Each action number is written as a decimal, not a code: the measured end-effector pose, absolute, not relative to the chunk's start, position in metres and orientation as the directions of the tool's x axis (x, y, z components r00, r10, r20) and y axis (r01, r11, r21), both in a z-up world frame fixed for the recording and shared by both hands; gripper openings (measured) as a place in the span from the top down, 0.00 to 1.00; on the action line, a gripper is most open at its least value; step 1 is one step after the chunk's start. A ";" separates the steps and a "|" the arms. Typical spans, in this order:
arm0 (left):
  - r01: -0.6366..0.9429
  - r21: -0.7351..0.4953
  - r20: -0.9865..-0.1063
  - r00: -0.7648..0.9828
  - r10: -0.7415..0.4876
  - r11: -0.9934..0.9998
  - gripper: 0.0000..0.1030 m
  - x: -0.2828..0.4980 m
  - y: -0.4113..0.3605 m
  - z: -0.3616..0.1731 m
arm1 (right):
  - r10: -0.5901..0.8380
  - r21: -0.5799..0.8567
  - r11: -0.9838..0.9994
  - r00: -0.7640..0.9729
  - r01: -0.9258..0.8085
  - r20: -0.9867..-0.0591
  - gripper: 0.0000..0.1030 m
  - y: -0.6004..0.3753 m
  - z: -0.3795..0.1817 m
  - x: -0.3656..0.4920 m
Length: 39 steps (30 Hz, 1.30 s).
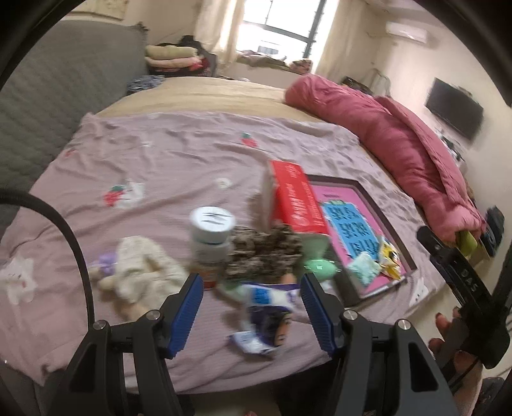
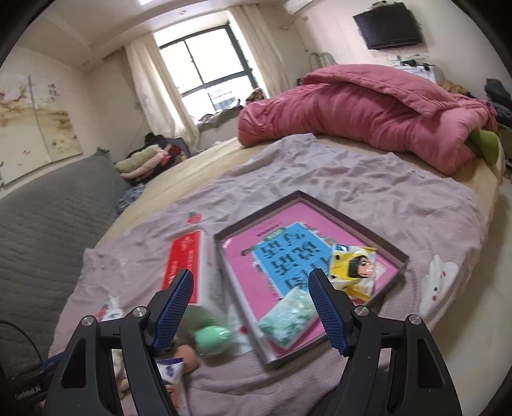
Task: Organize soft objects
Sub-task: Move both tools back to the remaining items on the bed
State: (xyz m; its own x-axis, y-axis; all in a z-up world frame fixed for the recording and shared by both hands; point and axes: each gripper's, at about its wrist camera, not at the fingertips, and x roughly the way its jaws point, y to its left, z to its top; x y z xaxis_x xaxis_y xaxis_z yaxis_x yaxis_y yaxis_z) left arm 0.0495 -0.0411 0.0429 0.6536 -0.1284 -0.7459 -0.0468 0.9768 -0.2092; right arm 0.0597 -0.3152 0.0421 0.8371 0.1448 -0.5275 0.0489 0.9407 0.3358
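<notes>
Bedroom surroundings, off-task items only.
Pink quilt [image 2: 368,112] bunched on the bed [image 1: 204,92]; wall television [image 2: 388,25]; curtained window [image 2: 204,60]; folded clothes [image 2: 144,163] beyond the grey headboard [image 1: 64,86].

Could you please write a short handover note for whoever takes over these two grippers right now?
Left gripper: open, empty, above the pile of things. Right gripper: open, empty, above the tray.
In the tray: yellow packet and mint packet, on the pink book.
Still on the sheet: cream soft toy, speckled fabric, green toy, blue-white packet, bottle, red box.
Left: sort the remaining soft things.
</notes>
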 end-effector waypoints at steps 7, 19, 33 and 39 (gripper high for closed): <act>-0.139 -0.231 -0.738 0.670 -0.081 0.963 0.39 0.030 0.008 0.044 | 0.211 0.340 0.940 0.812 -0.017 -0.544 0.27 -0.287 0.051 0.049; -0.213 -0.264 -0.740 0.671 -0.056 0.941 0.39 0.014 0.050 0.034 | 0.294 0.295 0.947 0.725 -0.130 -0.623 0.27 -0.244 0.037 0.040; -0.296 -0.319 -0.751 0.658 -0.050 0.900 0.39 0.014 0.089 0.006 | 0.348 0.256 0.937 0.580 -0.237 -0.736 0.27 -0.189 -0.007 0.041; -0.332 -0.322 -0.765 0.643 -0.037 0.887 0.39 0.036 0.099 -0.014 | 0.343 0.246 0.938 0.543 -0.245 -0.767 0.27 -0.176 -0.029 0.048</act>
State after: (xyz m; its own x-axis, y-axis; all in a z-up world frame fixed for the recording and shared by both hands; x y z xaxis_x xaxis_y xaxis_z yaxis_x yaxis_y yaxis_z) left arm 0.0359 0.0989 -0.0140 0.6432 -0.0367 -0.7648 -0.3318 0.8868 -0.3216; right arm 0.0484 -0.1765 -0.0291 0.5427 0.3428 -0.7668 -0.2448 0.9379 0.2460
